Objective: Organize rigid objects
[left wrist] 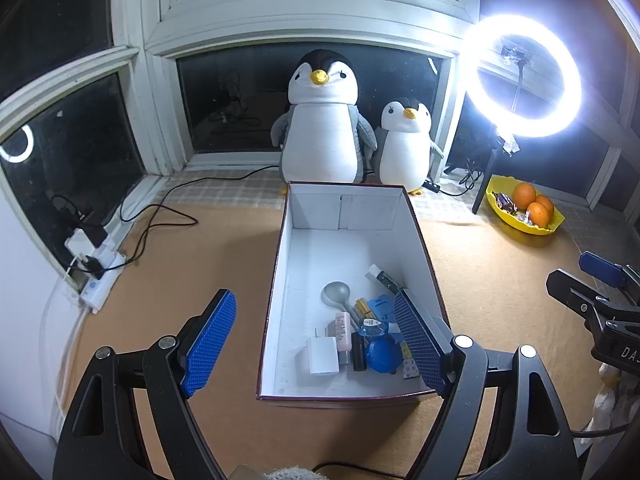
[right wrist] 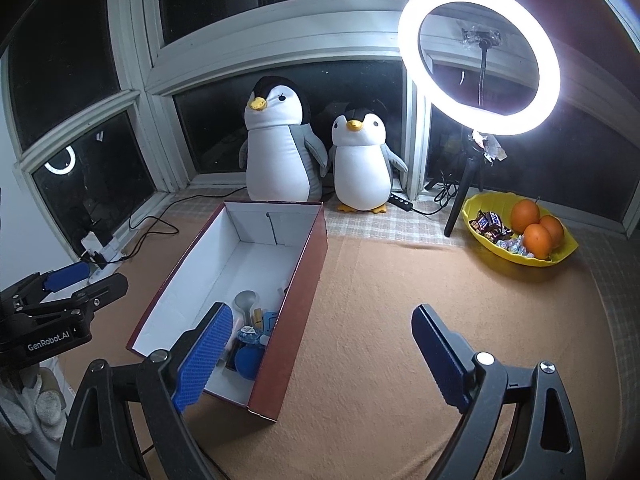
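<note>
Orange mat (right wrist: 380, 320) bare and roomy right of box (left wrist: 420, 240); small items heaped at box's near end (left wrist: 360, 336), partly hidden behind blue pads; left gripper (left wrist: 316, 344) and right gripper (right wrist: 320, 356) both spread wide, holding nothing; mat's near edge cut off

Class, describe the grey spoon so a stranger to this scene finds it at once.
Start at the open cardboard box in front of the two plush penguins. Its small items are heaped at the near end. The grey spoon lies farthest into that heap, the only round-bowled thing.
</note>
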Demonstrator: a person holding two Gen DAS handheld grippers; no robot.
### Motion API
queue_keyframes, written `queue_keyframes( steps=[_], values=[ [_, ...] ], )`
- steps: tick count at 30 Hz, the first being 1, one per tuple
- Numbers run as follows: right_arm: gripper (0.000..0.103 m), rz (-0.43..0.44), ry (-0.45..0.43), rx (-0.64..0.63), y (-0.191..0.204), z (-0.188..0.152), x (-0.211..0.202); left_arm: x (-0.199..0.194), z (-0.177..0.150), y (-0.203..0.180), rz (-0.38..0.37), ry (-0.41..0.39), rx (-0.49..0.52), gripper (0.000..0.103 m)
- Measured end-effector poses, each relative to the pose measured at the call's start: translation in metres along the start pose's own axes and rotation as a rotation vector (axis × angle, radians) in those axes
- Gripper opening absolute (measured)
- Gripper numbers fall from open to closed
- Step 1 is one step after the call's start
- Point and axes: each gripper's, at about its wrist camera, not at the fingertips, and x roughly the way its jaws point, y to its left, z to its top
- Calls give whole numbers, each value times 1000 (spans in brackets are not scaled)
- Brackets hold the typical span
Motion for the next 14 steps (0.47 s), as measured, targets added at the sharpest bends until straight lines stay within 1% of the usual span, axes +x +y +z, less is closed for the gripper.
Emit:
queue_keyframes(
  steps=[8,14],
  values=[
    [89,2,6,-2,-1,1,3,2,0,1,11,5,-10,82],
    [89,2,10,0,-1,1,5,1,0,0,5,0,-1,82]
  ],
)
